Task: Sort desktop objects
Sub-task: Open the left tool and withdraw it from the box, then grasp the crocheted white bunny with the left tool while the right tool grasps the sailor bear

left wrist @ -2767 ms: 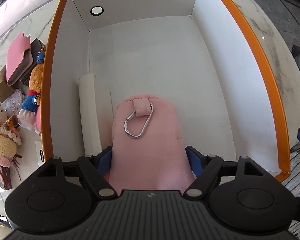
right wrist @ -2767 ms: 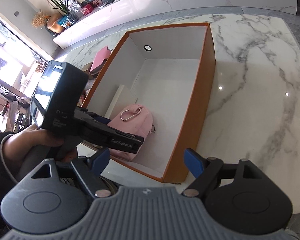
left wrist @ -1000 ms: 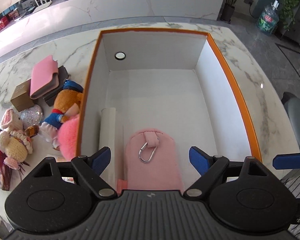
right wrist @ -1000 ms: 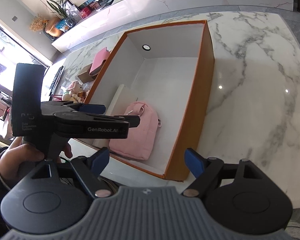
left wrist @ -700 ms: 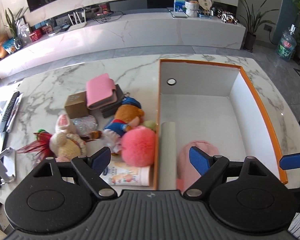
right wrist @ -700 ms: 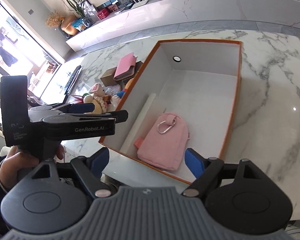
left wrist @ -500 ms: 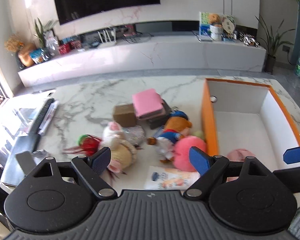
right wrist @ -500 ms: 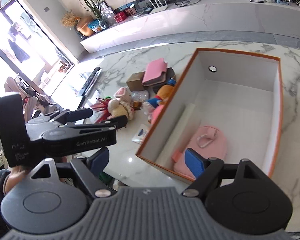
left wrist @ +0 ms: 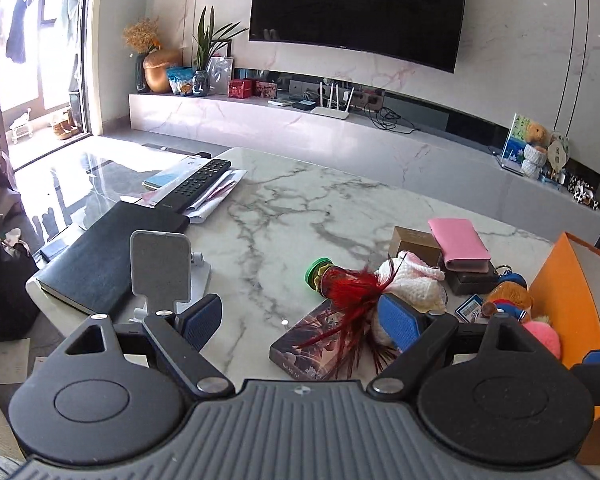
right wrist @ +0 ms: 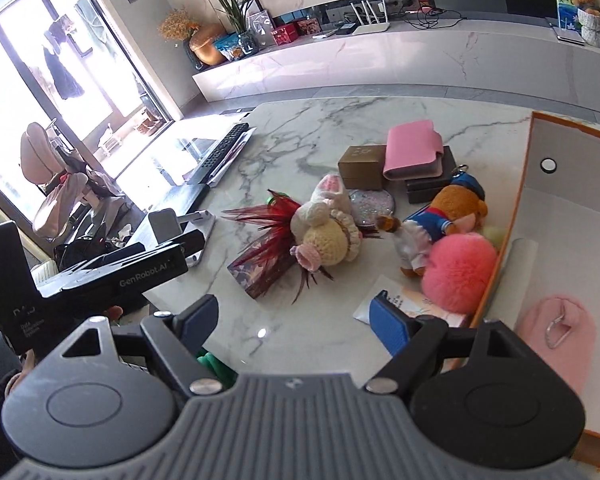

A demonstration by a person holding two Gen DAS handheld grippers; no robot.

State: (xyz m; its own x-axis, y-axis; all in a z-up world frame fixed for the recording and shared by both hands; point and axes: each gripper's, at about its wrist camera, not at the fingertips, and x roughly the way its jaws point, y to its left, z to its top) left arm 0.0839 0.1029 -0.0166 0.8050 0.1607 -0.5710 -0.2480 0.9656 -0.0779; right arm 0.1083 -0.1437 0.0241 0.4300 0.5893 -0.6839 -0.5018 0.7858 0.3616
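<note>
Now both grippers, the left gripper (left wrist: pixel 300 320) and the right gripper (right wrist: pixel 296 318), stand spread and empty beside the orange-rimmed white cardboard box (right wrist: pixel 528 152). The pink fabric pouch (right wrist: pixel 556 344) lies inside it. Next, I judge, one must pick the fluffy pink pompom (right wrist: pixel 458 266) just outside the box's wall.

The orange box (right wrist: pixel 528 152) runs off the right wrist view's right edge. The right tool's body hides the pink pouch's (right wrist: pixel 556 332) lower end. Print on the leaflet (right wrist: pixel 404 304) is unreadable.
</note>
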